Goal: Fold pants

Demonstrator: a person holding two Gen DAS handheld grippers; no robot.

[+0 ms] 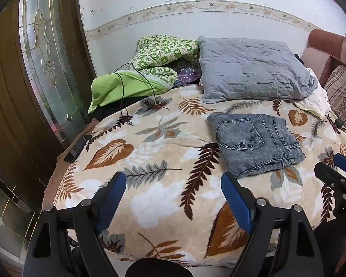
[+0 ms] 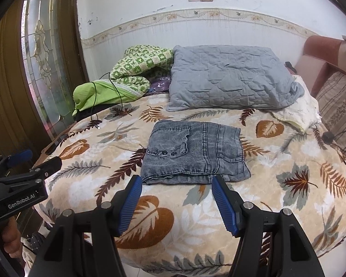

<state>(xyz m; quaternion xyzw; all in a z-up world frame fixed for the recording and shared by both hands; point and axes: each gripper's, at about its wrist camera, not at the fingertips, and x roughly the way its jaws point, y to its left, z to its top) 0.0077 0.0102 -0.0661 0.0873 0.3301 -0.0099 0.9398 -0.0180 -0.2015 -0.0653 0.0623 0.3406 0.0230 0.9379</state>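
On the bed: pants (image 2: pixel 193 152), grey washed denim, lie folded into a compact rectangle on the leaf-print blanket (image 2: pixel 163 217), pocket with two dark buttons facing up.
Pants from my right view: at 12 o'clock, just beyond my fingertips, not touched.
Pants from my left view: at about 1 o'clock (image 1: pixel 256 143), off to the side of my left fingers.
Right gripper (image 2: pixel 176 182): blue-padded fingers (image 2: pixel 223 205) stand apart, nothing between them, hanging over the blanket just short of the near edge of the pants.
Left gripper (image 1: pixel 173 180): fingers (image 1: pixel 236 200) spread wide, nothing held, only blanket between them.
Each seen from the other: my right gripper shows at 3 o'clock in the left view; my left at 9 o'clock in the right view.
Behind the pants, 12 o'clock: grey quilted pillow (image 2: pixel 230 78) against the wall.
At 10 o'clock: green patterned quilt (image 2: pixel 140 67) bundled above a lime-green cloth (image 2: pixel 92 94), a black cable (image 2: pixel 117 92) draped over them.
Containers: I can see none.
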